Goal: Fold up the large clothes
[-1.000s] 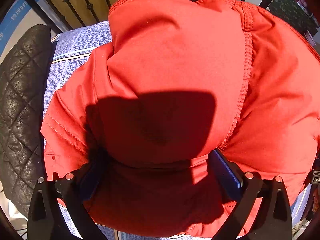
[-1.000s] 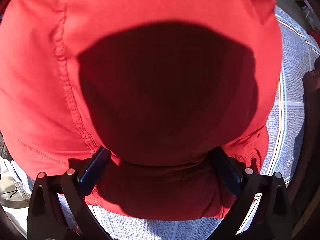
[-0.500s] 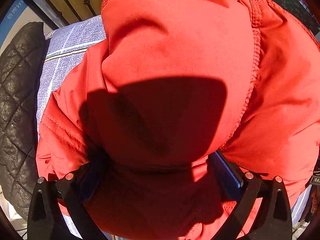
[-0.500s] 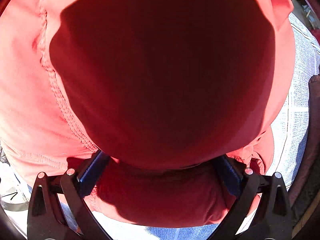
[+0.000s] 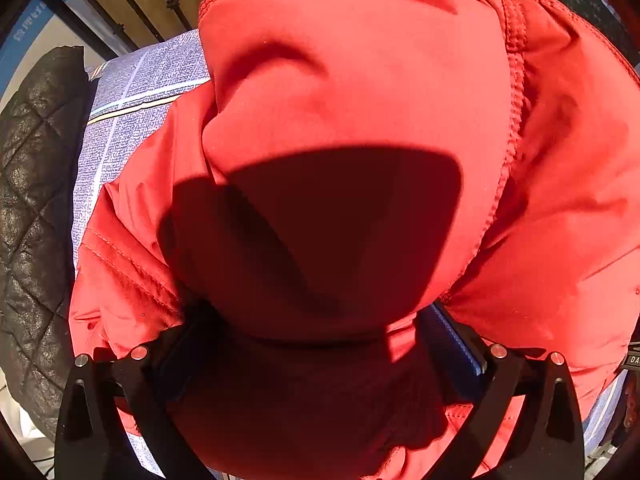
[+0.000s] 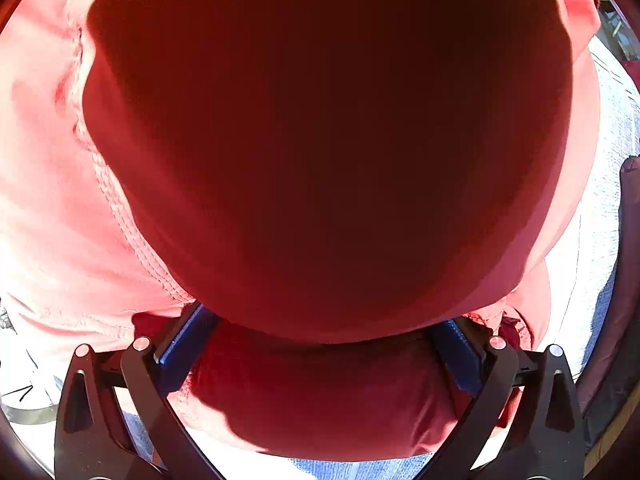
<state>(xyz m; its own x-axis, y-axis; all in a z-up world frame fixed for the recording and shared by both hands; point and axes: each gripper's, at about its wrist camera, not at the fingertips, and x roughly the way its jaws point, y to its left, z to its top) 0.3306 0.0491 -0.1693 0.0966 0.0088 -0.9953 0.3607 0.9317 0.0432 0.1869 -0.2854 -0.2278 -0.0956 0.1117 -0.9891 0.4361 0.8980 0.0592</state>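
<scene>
The left gripper (image 5: 320,344) has its blue-padded fingers (image 5: 452,344) set wide apart with a thick bunch of the red jacket (image 5: 360,92) packed between them, so it looks clamped on a fat fold of the padding. Out from there the jacket swells up and fills most of the view, a stitched seam (image 5: 512,120) running down its right side, the gripper's own shadow falling across the middle of the cloth. To the left of the jacket a strip of blue checked cloth (image 5: 120,120) shows under it, and beyond that lies a black quilted jacket (image 5: 36,200), with dark railings (image 5: 132,4) behind.

The right gripper (image 6: 320,344) grips the same way: fingers (image 6: 180,344) spread, a rolled wad of the red jacket (image 6: 320,140) wedged between the pads. The cloth bulges right up against the camera, mostly in deep shadow, pale and washed out by sun on the left. The same blue checked cloth (image 6: 600,220) shows along the right edge and below
</scene>
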